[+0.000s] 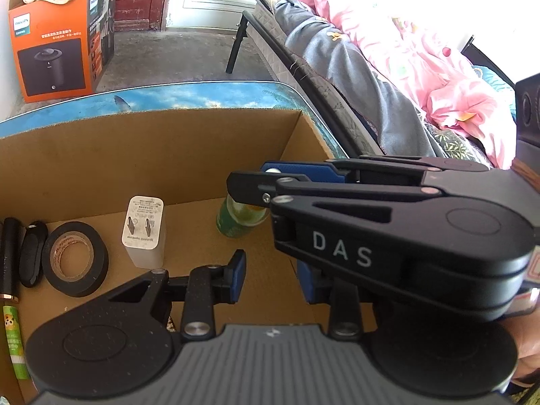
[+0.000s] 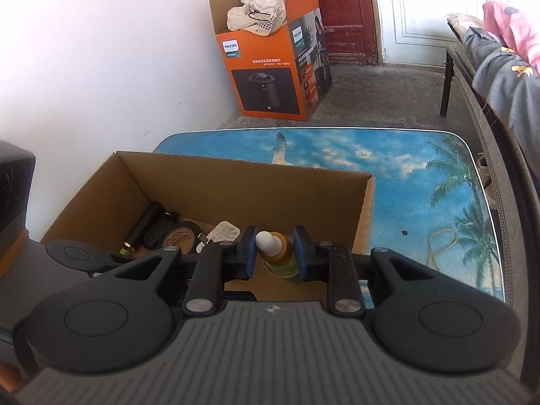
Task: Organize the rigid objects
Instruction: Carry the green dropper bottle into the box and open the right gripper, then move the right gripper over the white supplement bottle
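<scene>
A small amber dropper bottle (image 2: 280, 253) with a white rubber top and a green label stands at the right end of the open cardboard box (image 2: 236, 185). My right gripper (image 2: 275, 251) is shut on it, one blue pad on each side of its shoulder. In the left wrist view the bottle (image 1: 236, 222) hangs low, its base at the box floor by the back wall, under my right gripper (image 1: 260, 182). My left gripper (image 1: 273, 280) hovers over the box floor, jaws apart with nothing between them.
In the box lie a white charger plug (image 1: 143, 233), a black tape roll (image 1: 76, 258), a black oval fob (image 1: 32, 256), a dark tube (image 1: 8, 256) and a green tube (image 1: 13, 337). The box sits on a sky-print table (image 2: 422, 185) with a rubber band (image 2: 442, 243). An orange carton (image 2: 270, 77) and a bed (image 1: 371, 67) stand beyond.
</scene>
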The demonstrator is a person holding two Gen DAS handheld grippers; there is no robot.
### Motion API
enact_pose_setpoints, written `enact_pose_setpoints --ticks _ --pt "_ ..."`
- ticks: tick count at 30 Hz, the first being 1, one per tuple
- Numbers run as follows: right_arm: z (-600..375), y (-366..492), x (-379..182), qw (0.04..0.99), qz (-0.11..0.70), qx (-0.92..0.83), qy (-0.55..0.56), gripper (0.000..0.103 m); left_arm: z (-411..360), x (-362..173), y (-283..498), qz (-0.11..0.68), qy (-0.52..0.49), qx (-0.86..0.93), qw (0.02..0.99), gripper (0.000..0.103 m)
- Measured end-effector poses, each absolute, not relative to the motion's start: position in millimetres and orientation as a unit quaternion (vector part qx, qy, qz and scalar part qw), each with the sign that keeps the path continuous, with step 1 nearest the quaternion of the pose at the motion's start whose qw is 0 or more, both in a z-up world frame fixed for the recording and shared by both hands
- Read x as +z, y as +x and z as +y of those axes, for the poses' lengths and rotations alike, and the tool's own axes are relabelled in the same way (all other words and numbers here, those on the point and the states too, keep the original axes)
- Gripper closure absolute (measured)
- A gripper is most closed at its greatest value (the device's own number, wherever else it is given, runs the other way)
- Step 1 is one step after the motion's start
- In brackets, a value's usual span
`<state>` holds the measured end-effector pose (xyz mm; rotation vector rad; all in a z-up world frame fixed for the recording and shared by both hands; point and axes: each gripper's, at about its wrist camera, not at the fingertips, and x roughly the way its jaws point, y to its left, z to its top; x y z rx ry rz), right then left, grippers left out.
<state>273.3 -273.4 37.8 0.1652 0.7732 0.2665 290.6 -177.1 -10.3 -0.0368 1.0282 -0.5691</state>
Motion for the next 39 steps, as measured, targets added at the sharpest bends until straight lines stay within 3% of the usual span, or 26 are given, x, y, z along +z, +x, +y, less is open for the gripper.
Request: enact_pose_setpoints --ticks 6,11,19,28,36,39 --pt "-279 273 45 0.915 0.377 0.117 0.081 0.08 -169 1 282 0.474 -0.023 -0.265 0.839 0.067" --pt "-284 255 64 0.92 0.361 0.115 0.101 0.08 -157 22 262 0.449 -0.024 -0.262 0.854 0.056" --pt "-285 192 117 0.924 0.324 0.156 0.133 0.08 -116 66 200 0.399 -0.024 -0.264 0.878 0.017" --pt "-261 122 148 0.914 0.312 0.212 0.152 0.077 -30 101 128 0.34 -0.052 -0.184 0.921 0.006" --pt "-212 67 117 0.902 0.318 0.224 0.187 0.062 29 93 76 0.312 -0.075 -0.154 0.934 0.001" --pt "-195 58 100 0.891 0.332 0.226 0.211 0.062 44 82 67 0.306 -0.084 -0.144 0.937 0.001"
